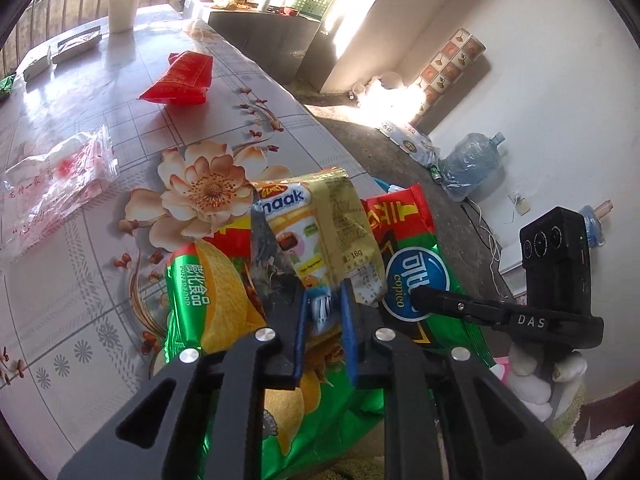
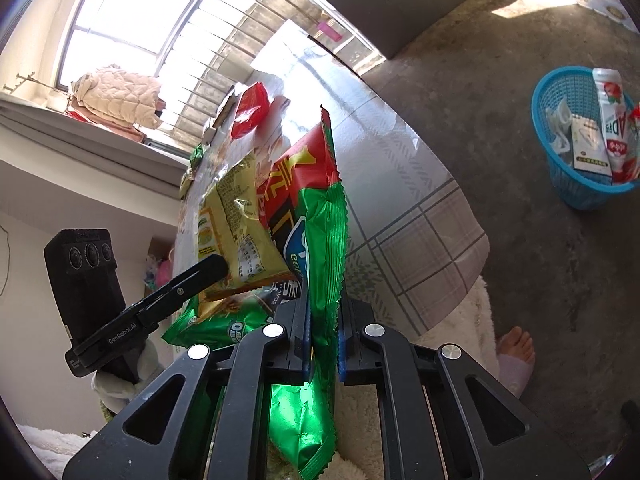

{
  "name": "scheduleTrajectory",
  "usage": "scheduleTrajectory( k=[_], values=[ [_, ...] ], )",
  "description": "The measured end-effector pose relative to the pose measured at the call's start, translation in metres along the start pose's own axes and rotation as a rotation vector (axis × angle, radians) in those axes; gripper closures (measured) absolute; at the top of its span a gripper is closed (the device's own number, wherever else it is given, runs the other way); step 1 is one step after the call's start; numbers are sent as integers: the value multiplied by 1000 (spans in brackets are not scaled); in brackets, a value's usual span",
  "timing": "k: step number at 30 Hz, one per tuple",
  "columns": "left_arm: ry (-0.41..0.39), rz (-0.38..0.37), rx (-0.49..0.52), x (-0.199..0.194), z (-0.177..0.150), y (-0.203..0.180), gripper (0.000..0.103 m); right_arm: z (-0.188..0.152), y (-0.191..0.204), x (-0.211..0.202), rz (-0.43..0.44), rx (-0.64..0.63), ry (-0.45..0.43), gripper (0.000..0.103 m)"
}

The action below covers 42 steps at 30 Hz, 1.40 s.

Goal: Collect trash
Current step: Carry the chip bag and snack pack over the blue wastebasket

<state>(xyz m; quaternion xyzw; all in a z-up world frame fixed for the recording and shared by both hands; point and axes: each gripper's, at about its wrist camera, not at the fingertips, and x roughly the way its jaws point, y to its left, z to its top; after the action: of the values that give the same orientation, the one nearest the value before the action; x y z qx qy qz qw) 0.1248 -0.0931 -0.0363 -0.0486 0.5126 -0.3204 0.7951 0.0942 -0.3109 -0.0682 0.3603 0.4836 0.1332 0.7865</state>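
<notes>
**Both grippers clamped on wrappers at the table edge**

Your left gripper [image 1: 323, 312] has its blue pads nearly together, pinching the lower edge of the gold snack wrapper [image 1: 324, 216]. Your right gripper [image 2: 323, 344] is closed down on the green chip bag [image 2: 324, 240], which stands on edge between its pads; the gold wrapper lies against that bag. Both sit over the near edge of the floral table [image 1: 120, 320]. A red packet [image 1: 180, 80] lies farther up the table. The blue basket [image 2: 576, 188] stands on the floor, well apart, already holding cartons.
</notes>
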Motion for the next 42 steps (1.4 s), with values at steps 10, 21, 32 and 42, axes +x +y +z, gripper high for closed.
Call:
scheduleTrajectory(
  k=[10, 21, 32, 42],
  values=[
    [-113, -82, 54, -35, 20, -29, 93, -3, -25, -36, 12, 64, -96, 98],
    [-128, -164, 173, -10, 67, -95, 94, -10, -91, -110, 17, 233, -291, 98],
    [-48, -211, 283, 43, 87, -158, 94, -19, -145, -146, -3, 374, -415, 98],
    [19, -184, 362, 88, 95, -198, 94, -32, -201, -162, -24, 524, -466, 98]
  ],
)
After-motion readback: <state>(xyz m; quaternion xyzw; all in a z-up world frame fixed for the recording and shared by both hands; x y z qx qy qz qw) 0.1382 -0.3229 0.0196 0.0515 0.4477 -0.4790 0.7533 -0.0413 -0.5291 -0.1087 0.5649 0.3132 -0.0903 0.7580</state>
